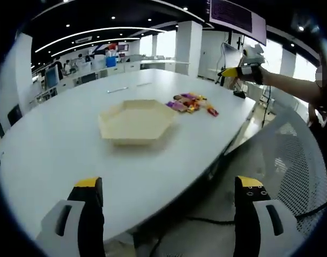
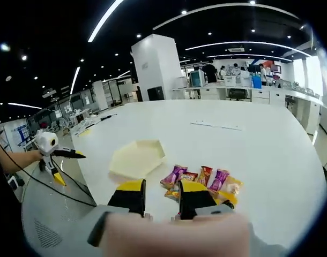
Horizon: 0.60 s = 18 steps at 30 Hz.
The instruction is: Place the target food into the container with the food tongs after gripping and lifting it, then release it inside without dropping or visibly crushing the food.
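Left gripper view: the left gripper rises from the bottom edge, jaws spread wide with yellow tips far apart, nothing between them. It sits at the near edge of a large white table. A pale hexagonal tray lies at frame centre, shallow, nothing visible inside. Just right of it, upper centre, lies a cluster of snack packets, purple, red and yellow wrappers, close to the tray but not in it. At upper right the right gripper is held out over the table's far edge by a person's arm. A white mesh chair stands at right.

Right gripper view: the right gripper comes up from bottom centre, jaws open by a moderate gap, holding nothing. Snack packets lie just beyond its tips, lower centre. The tray lies to their left on the table. At left edge the left gripper is held in a hand, its jaw state unreadable here. Food tongs are not identifiable.
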Motion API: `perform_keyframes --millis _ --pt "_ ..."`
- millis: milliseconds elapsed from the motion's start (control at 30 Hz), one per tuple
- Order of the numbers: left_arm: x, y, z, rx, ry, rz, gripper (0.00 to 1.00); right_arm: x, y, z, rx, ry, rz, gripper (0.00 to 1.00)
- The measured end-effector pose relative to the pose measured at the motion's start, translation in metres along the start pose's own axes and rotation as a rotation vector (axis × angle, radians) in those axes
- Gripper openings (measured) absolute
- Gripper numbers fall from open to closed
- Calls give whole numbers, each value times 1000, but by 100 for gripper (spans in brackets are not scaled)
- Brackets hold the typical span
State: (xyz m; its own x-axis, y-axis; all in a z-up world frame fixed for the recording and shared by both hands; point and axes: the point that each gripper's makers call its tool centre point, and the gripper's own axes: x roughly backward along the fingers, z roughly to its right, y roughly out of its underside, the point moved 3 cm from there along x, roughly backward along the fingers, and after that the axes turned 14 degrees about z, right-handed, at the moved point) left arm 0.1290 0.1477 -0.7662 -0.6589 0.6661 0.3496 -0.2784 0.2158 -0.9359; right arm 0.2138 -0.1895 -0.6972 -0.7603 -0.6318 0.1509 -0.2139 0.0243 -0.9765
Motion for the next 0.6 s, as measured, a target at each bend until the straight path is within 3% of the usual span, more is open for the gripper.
perform_keyframes --millis 167,233,333,433,600 --pt "3 -12 1 -46 -33 67 100 -5 6 2 -26 12 -26 23" --pt "1 -6 -2 -74 -54 36 99 -9 9 3 -20 20 -38 23" --pt "0 -9 -2 -78 -45 59 97 -17 17 9 -37 51 -53 23" --pt "2 -9 -6 -34 -53 74 98 -25 28 15 -33 94 -73 23" --pt "0 -7 -5 -45 -56 65 98 -36 53 24 -62 172 -132 23"
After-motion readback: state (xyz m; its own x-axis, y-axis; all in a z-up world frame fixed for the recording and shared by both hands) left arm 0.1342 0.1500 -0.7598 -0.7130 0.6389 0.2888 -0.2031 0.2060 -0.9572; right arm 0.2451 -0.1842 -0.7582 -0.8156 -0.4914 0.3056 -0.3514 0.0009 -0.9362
